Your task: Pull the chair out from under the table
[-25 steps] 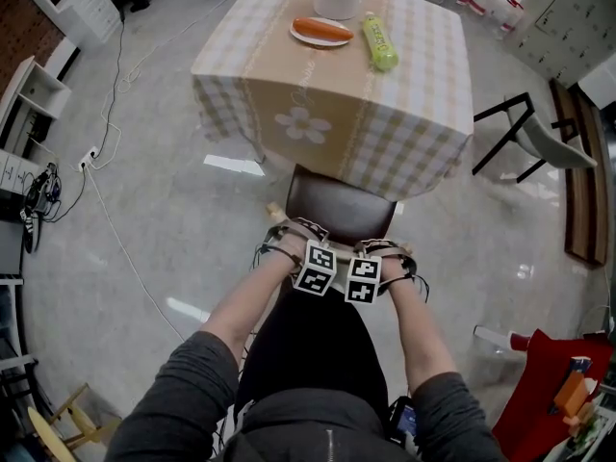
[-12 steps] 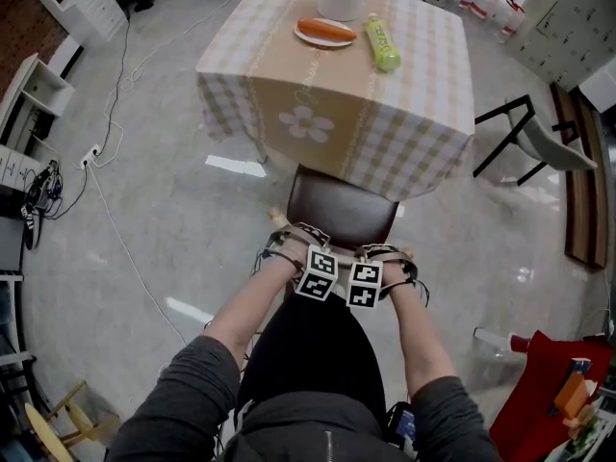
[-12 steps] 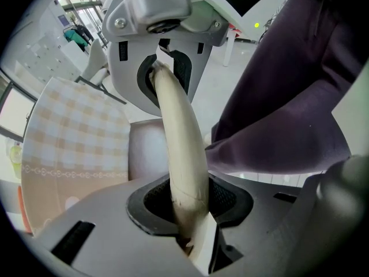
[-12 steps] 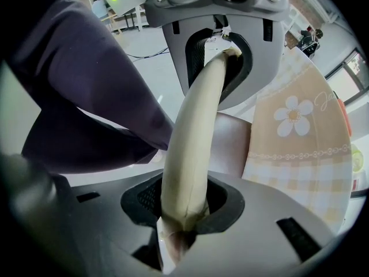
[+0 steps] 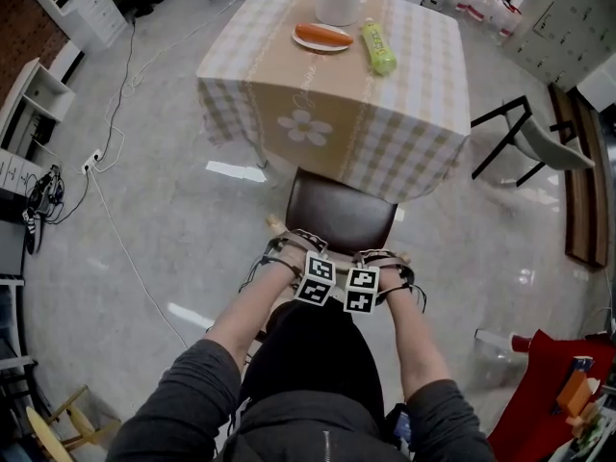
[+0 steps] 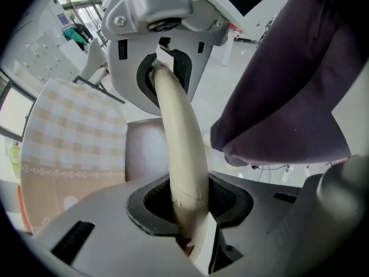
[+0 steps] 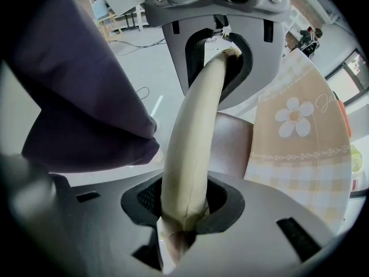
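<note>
Head view: the chair [image 5: 340, 216] is seen at the centre, its brown seat partly tucked under the table [image 5: 318, 94] at twelve o'clock. The left gripper [image 5: 292, 248] and right gripper [image 5: 385, 261] are set side by side on the chair's back edge, at the seat's six o'clock.

Left gripper view: the jaws are clamped on the pale top rail [image 6: 180, 149], which runs from twelve to six.

Right gripper view: the jaws are likewise pinched on that rail, with the table at three o'clock.
</note>
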The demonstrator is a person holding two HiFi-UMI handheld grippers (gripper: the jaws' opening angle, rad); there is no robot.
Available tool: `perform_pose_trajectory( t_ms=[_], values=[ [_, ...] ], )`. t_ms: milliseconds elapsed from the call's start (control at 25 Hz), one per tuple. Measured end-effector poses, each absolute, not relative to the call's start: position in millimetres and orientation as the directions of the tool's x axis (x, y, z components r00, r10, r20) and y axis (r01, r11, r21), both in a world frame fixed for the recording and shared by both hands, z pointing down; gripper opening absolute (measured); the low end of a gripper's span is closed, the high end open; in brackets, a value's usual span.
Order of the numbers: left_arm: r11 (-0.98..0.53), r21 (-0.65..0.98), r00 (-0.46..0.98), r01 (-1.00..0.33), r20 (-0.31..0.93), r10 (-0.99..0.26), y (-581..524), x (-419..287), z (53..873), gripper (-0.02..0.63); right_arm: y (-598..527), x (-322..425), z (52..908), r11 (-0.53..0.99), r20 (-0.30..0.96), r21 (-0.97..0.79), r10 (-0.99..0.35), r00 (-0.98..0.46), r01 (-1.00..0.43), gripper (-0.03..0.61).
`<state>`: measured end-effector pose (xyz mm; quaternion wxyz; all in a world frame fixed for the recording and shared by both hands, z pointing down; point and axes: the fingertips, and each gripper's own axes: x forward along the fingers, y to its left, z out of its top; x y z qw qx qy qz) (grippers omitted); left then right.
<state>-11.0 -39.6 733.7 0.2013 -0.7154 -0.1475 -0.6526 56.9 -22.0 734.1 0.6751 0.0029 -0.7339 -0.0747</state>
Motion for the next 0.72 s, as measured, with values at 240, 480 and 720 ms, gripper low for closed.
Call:
perform_pose_trajectory(
  t_ms=[240,480,720],
  values=[
    [-0.872,-0.087,0.1,0.481,0.994,-0.044,-31,-14,734,0.129,-14,54,734,0.989,0.991,0.111,-0.103,-0.087,0.093,0.104],
    [-0.866,-0.09,0.097,0.492,0.994,-0.047,-27,-17,734,0.129,-8,51,734,0.991,0.991,0.108,-0.101,-0.084,0.08,0.104],
    [-0.859,-0.087,0.089,0.504,0.995,-0.048,-15,-25,734,0.129,5,43,734,0.993,0.992,0.094,-0.088,-0.092,0.069,0.104]
  ],
)
